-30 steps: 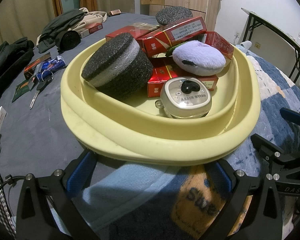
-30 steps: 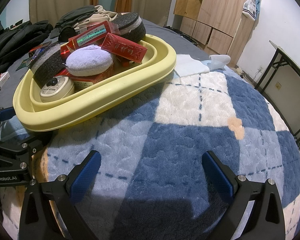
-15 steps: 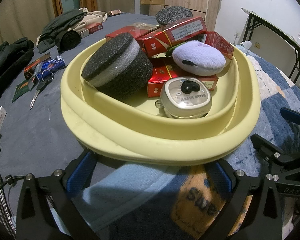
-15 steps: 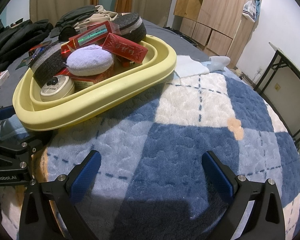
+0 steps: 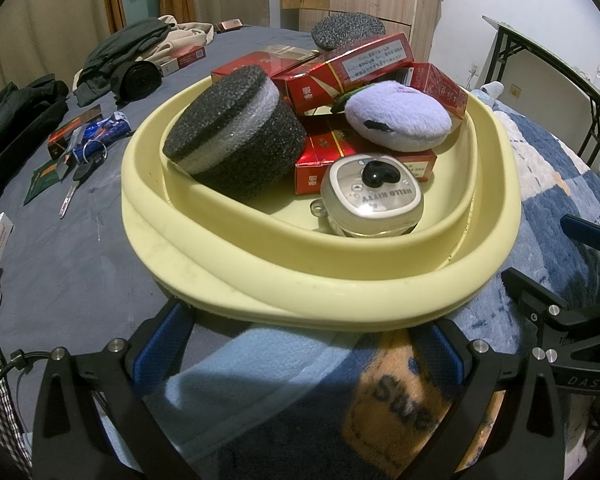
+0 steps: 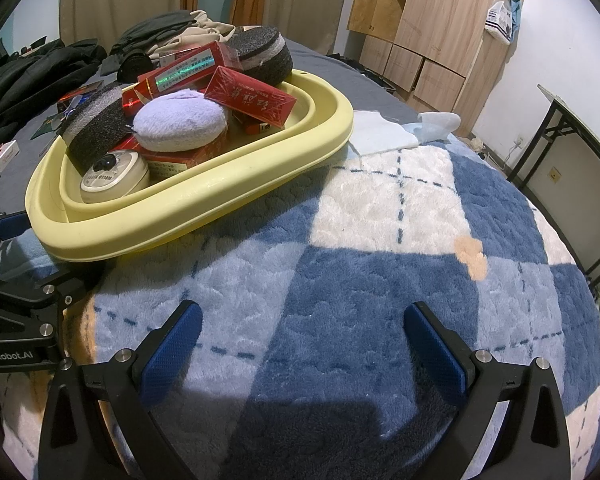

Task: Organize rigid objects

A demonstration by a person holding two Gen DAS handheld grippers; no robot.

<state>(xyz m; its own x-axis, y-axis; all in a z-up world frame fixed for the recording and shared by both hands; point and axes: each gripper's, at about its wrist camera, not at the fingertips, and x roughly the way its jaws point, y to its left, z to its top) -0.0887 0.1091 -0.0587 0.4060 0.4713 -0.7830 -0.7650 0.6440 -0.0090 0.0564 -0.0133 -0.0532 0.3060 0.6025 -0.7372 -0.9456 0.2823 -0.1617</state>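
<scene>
"HELLO KITTY" on round tin (image 5: pixel 372 196); "GenRobot.AI" on left hand-held gripper (image 6: pixel 16 344).

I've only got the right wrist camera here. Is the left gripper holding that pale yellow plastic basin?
Observer: No. The left gripper is open. Its blue pads sit apart just short of the pale yellow plastic basin rim, gripping nothing.
Operator: What lies between those pads?
Observer: An orange blanket patch with dark lettering that starts "Swe".
Operator: Anything loose on the grey sheet on the basin's other side?
Observer: What looks like a black-headed key on a ring, beside a blue tube.
</scene>
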